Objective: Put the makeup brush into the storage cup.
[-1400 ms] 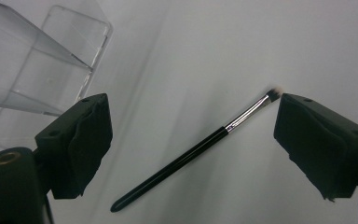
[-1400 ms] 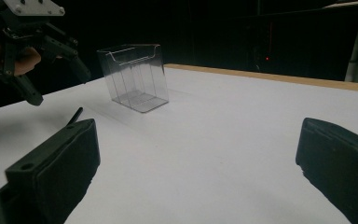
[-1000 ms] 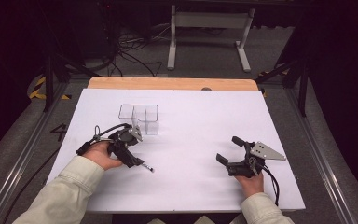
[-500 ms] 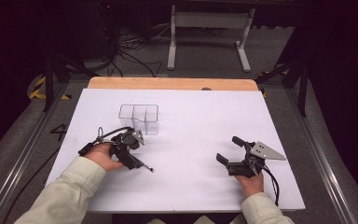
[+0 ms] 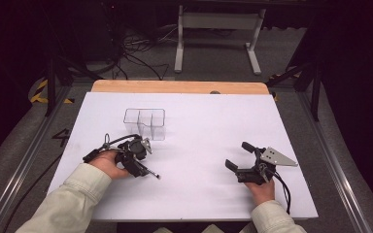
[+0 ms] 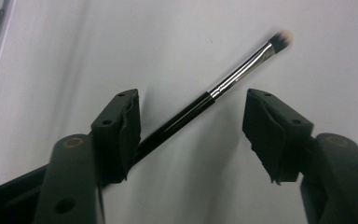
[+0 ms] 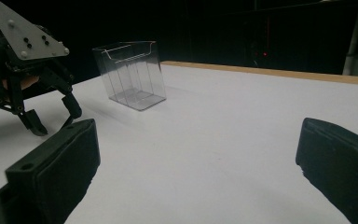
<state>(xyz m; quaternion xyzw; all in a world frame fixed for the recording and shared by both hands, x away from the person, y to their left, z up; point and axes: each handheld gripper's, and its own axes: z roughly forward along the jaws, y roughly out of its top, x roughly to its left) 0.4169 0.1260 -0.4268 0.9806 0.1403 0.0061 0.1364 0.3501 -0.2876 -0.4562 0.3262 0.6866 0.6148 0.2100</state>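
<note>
A makeup brush (image 6: 191,107) with a black handle, silver ferrule and pale bristles lies flat on the white table (image 5: 213,126). My left gripper (image 6: 191,100) stands open over it. The handle runs close under one jaw, and the other jaw is well apart from it. From the high view, the left gripper (image 5: 143,165) is at the table's front left, with the brush (image 5: 150,172) poking out towards the right. A clear divided organizer (image 5: 144,124) stands just behind it. My right gripper (image 5: 238,154) rests open at the front right with nothing between its fingers.
The right gripper view looks across bare white table (image 7: 242,116) at the organizer (image 7: 130,77) and the left gripper (image 7: 56,120). A wooden edge (image 5: 175,86) runs along the table's far side. Dark floor, cables and a metal stand (image 5: 218,29) lie beyond.
The left hand has edged slightly to the right over the brush. The brush tip stays at about the same spot. The right gripper has not moved.
</note>
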